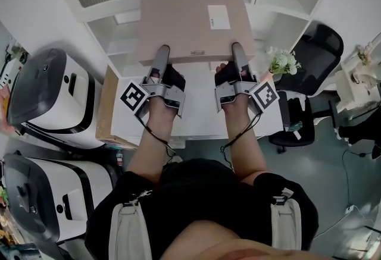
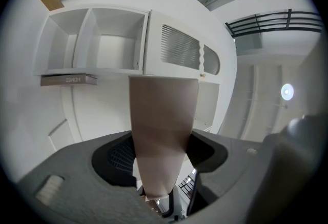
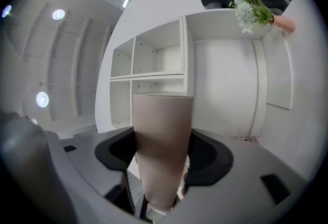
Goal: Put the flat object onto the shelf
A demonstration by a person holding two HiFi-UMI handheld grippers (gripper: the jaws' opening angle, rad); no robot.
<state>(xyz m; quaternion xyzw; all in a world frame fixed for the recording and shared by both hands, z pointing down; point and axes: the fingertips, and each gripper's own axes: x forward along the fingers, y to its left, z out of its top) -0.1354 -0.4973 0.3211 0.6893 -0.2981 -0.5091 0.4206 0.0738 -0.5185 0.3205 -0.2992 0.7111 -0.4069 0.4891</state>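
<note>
The flat object is a wide beige cardboard box (image 1: 189, 25) with a white label (image 1: 218, 16), held level in front of the white shelf unit (image 1: 280, 6). My left gripper (image 1: 162, 50) is shut on its near edge at the left, and my right gripper (image 1: 237, 48) is shut on the same edge at the right. In the left gripper view the box (image 2: 163, 125) runs edge-on between the jaws, with open shelf compartments (image 2: 102, 38) beyond it. In the right gripper view the box (image 3: 163, 141) likewise fills the gap, facing more compartments (image 3: 154, 51).
Two white appliances (image 1: 53, 95) stand at the left beside a brown board (image 1: 107, 107). A black office chair (image 1: 315, 50) and a vase of flowers (image 1: 283, 61) are at the right. A white tabletop (image 1: 196, 125) lies under my hands. A book (image 2: 69, 80) lies on one shelf.
</note>
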